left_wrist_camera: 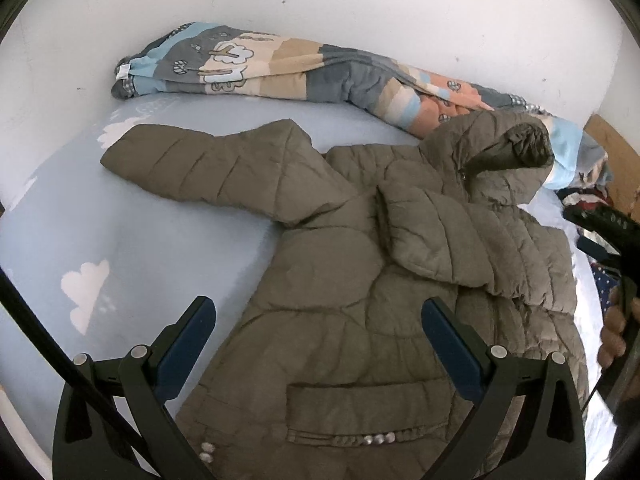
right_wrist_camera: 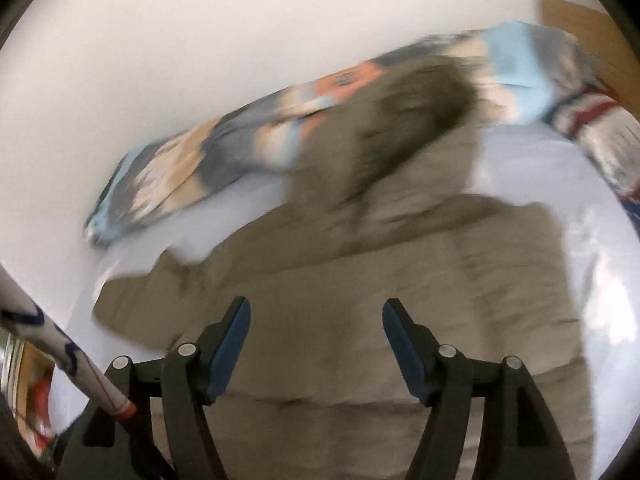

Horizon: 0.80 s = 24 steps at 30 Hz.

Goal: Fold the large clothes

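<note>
An olive-brown quilted hooded jacket lies flat on the light blue bed sheet. Its left sleeve stretches out to the left; its right sleeve is folded across the chest. The hood lies at the far right. My left gripper is open and empty above the jacket's lower body. My right gripper is open and empty above the jacket; this view is blurred by motion. The right gripper's body also shows at the right edge of the left wrist view.
A rolled patterned quilt lies along the white wall behind the jacket. Other clothes and a cardboard piece sit at the far right. The bed's edge runs at lower left.
</note>
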Available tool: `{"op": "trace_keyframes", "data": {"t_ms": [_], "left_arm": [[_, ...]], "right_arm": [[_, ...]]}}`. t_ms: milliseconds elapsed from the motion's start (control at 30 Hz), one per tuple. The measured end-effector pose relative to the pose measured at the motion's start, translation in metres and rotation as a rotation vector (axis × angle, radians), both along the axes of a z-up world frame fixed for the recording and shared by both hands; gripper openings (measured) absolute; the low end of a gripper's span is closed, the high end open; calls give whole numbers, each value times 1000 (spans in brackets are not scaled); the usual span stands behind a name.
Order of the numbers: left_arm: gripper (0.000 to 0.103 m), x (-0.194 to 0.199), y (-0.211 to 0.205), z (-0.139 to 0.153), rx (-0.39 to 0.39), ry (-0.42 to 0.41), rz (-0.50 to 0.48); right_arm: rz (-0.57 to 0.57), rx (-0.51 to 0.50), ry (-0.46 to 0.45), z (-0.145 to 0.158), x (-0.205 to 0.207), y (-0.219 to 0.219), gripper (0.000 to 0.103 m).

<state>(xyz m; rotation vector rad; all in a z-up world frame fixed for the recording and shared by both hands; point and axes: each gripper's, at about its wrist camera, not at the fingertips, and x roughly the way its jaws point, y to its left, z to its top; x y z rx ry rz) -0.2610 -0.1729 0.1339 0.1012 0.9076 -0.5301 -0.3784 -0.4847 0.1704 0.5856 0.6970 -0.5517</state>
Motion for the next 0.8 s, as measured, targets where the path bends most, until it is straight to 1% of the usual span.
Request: {"op": "trace_keyframes", "data": {"t_ms": [67,133,200,233,300,367,400,467,533,600,667,733,800], "left_arm": [[103,-1,-4,-2,10,-5,-6],[103,-2,-8,-5,22,-8,-14],[103,-4,-12,-8,36,-7,-22],[103,-4,-15,-10,44,-3,-28],[103,-6,-19,-13,55,-3,-37],[103,-8,-24,-14,68,-8,-47],[103,-9,-25,-15,74,-11,-52],[103,-9,-26,-15,82,-16,-51],[103,-7,-23,-15,76,-12,-45],[103,-6,-20,-14,70,-8,-37],[103,-5,-17,-13,67,-6,-31],[103,-4,-13,-12,68,-8,-26],[103,-3,-10,-12,68,-6,-20]], "right_arm": [[-76,-14,46,-7,-14,-25,73],[-152,-20,88,-21,-34,-53,73],[-224,-22,174,-44,-49,-77,73],[-241,-7,194,-54,-54,-85,73],[-253,62,221,-77,-64,-100,73],[-229,131,248,-102,-64,-107,74],[-216,131,255,-109,-64,-108,76],[-215,117,269,-107,-62,-108,76],[-244,85,284,-93,-61,-103,76],[-242,-5,259,-69,-56,-83,76],[-200,-55,232,-51,-46,-60,76],[-135,-39,193,-43,-34,-40,76],[-74,4,172,-45,-17,-18,76]]}}
